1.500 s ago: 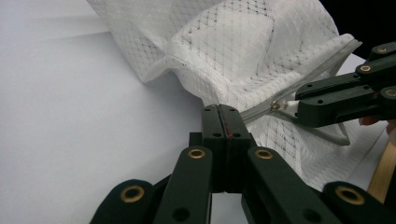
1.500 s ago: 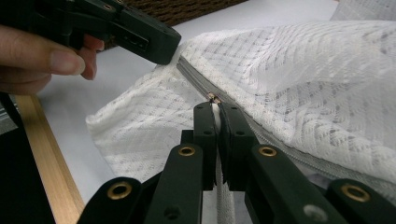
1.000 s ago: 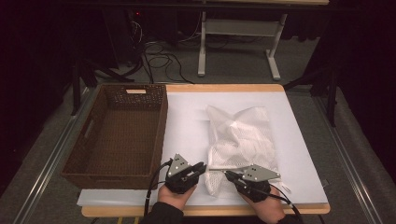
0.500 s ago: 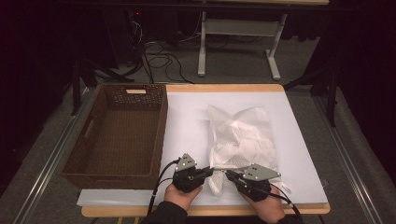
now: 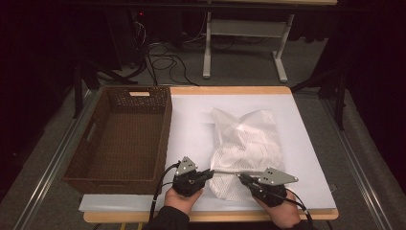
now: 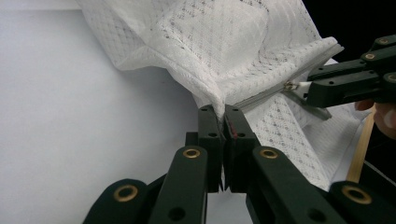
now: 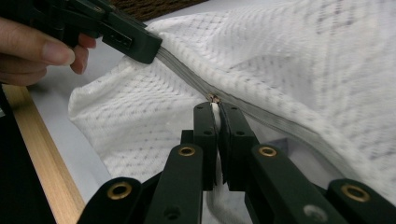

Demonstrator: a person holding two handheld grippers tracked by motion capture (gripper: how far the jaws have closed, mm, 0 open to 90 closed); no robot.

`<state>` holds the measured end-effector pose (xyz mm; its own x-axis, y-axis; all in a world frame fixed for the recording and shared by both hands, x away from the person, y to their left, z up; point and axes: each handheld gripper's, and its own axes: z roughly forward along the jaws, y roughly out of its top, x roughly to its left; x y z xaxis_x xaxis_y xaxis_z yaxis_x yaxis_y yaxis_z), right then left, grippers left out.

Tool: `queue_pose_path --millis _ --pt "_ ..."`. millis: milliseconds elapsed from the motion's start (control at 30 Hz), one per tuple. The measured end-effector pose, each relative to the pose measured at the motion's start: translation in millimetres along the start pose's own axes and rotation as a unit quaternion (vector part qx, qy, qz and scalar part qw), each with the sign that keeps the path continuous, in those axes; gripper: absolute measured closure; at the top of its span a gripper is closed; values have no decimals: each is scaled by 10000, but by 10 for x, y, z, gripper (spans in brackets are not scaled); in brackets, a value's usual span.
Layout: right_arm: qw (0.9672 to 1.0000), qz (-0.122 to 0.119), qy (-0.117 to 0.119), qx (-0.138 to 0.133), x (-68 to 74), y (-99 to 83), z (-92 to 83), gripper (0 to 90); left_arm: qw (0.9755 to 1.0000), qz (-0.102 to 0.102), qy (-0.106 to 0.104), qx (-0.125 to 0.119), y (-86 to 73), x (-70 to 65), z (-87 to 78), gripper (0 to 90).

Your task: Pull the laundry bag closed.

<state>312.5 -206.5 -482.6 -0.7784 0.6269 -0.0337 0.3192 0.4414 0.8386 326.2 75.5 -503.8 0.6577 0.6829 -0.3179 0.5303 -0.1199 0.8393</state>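
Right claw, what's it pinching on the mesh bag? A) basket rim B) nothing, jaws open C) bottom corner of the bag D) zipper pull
D: in the right gripper view the right claw is shut on the white zipper pull of the mesh bag, on its grey zipper line.

This place looks like a lab or a recording room, not a home. The wooden table (image 5: 230, 90) is covered with a white sheet (image 5: 191, 129) as a work surface. Behind it the room is dark, and loose black cables (image 5: 158, 52) lie on the grey carpet floor (image 5: 239, 72). The white metal legs of another desk (image 5: 244, 48) stand there. Metal rails (image 5: 48, 167) run along both sides of the table.
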Motion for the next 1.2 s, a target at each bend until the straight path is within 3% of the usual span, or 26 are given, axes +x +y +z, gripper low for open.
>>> queue_pose_path --millis 567,1200 --pt "9997 148 -217 1 -186 -137 -299 877 9999 44 135 36 2 21 -18 871" --pt "9967 553 -586 86 -510 -378 -635 876 9997 26 230 124 -1 54 -28 871"
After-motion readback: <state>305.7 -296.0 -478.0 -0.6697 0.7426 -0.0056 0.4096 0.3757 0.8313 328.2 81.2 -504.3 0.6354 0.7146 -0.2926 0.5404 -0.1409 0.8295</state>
